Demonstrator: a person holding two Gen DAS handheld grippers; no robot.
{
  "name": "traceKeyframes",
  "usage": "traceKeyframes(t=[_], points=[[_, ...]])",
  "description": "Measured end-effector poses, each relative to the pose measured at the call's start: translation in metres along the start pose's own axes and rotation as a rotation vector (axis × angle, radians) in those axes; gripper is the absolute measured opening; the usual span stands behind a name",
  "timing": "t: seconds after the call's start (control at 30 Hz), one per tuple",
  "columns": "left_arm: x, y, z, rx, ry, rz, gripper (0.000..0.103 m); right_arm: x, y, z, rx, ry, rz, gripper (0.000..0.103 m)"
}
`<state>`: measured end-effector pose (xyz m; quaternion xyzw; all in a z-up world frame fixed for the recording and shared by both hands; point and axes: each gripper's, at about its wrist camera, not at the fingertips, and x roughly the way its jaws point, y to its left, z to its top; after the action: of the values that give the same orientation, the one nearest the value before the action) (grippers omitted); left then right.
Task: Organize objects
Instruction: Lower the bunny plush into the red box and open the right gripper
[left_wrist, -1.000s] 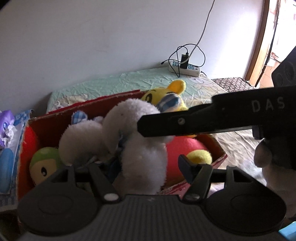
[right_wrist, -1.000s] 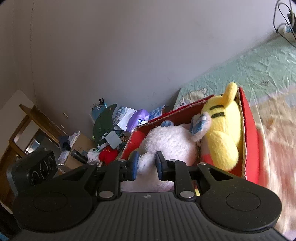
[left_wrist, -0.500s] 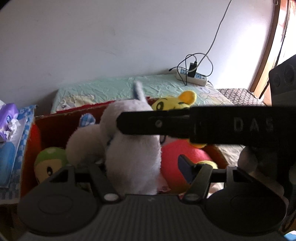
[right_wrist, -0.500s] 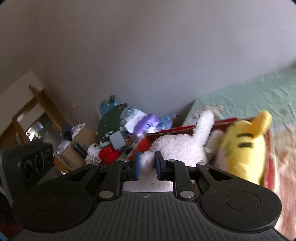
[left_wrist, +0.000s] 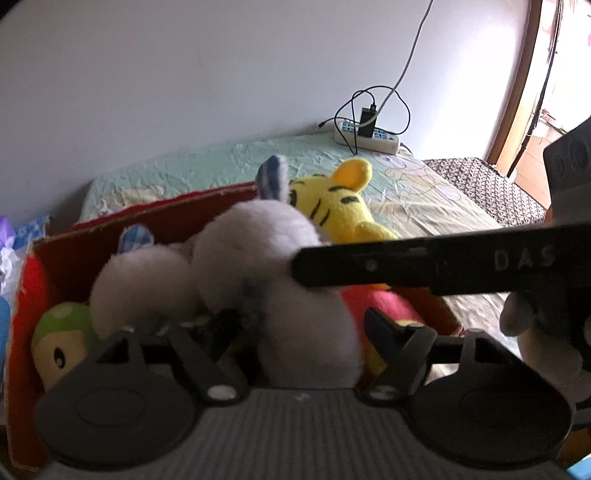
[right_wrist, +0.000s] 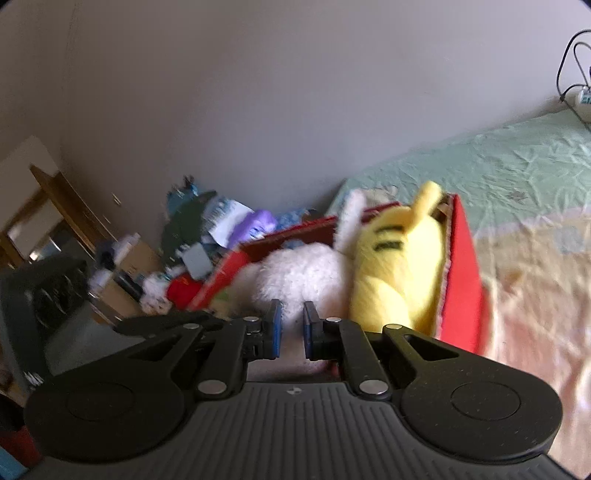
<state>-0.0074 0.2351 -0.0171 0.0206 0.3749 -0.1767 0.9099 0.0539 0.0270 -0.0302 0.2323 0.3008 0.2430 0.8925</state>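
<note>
A red cardboard box (left_wrist: 166, 216) stands on the bed and holds several plush toys. A white fluffy rabbit (left_wrist: 258, 251) lies across its middle, and one striped ear sticks up behind it. A yellow tiger (left_wrist: 340, 214) leans on the far wall, with a green mushroom toy (left_wrist: 62, 339) at the left and a red plush (left_wrist: 376, 302) on the right. My left gripper (left_wrist: 299, 321) straddles the rabbit's leg; its jaws are opening and the right pad stands off the fur. My right gripper (right_wrist: 291, 328) is shut on the rabbit's (right_wrist: 299, 273) fur beside the tiger (right_wrist: 399, 266). Its finger (left_wrist: 369, 264) crosses the left wrist view.
The bed's green sheet (left_wrist: 221, 162) stretches behind the box up to the wall. On it sits a power strip (left_wrist: 365, 134) with cables. A heap of bags and clutter (right_wrist: 207, 229) lies left of the box (right_wrist: 461, 277). Wooden furniture (right_wrist: 48, 192) stands further left.
The rabbit has been tugged upward, and its striped ear now stands above the box wall. My right gripper's pads have closed tighter on the fur. Its finger swung left and came back right.
</note>
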Motion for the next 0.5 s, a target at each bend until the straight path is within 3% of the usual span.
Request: traceKeyframes(t=[0.3,0.5], points=[[-0.005,0.010,-0.003,-0.005,0.010,0.049,0.071,0.033,0.012,-0.004,-0.085,0.048,-0.122,0.013],[0.003,0.009,0.000,-0.013,0.025,0.050,0.075,0.020,0.012,-0.006,-0.054,0.045,-0.121,0.022]])
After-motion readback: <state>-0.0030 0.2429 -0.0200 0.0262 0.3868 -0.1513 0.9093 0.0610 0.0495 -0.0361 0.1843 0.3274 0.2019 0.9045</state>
